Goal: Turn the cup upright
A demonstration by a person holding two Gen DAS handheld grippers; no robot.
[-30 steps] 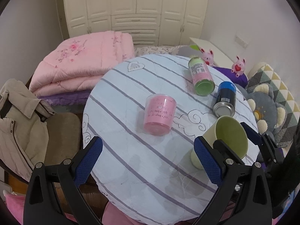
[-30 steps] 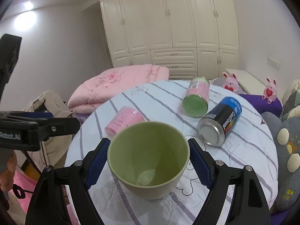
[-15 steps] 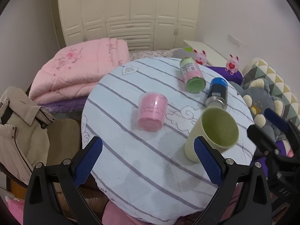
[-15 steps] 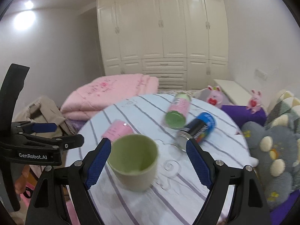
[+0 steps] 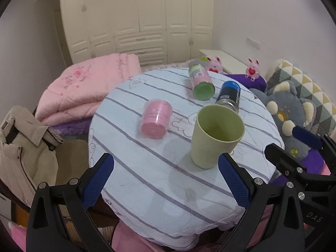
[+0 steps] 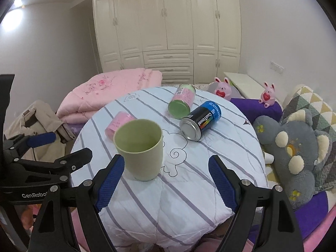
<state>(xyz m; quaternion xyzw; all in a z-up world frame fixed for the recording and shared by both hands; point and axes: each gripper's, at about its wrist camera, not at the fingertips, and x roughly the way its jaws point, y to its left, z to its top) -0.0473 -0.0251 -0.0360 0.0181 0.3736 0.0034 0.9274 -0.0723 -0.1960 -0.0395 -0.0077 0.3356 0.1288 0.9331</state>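
A pale green cup stands upright, mouth up, on the round striped table; it also shows in the right wrist view. My left gripper is open and empty, held back from the table's near edge, left of the cup. My right gripper is open and empty, pulled back from the cup, which sits ahead and to its left. The right gripper's black frame shows at the right in the left wrist view.
A pink cup lies on its side left of the green cup. A green-lidded can and a blue-black can lie behind. A plush toy and pillows are at the right, a pink quilt and a jacket at the left.
The right gripper has let go of the green cup and drawn back; the cup now stands free on the table. The left gripper has also drawn back a little.
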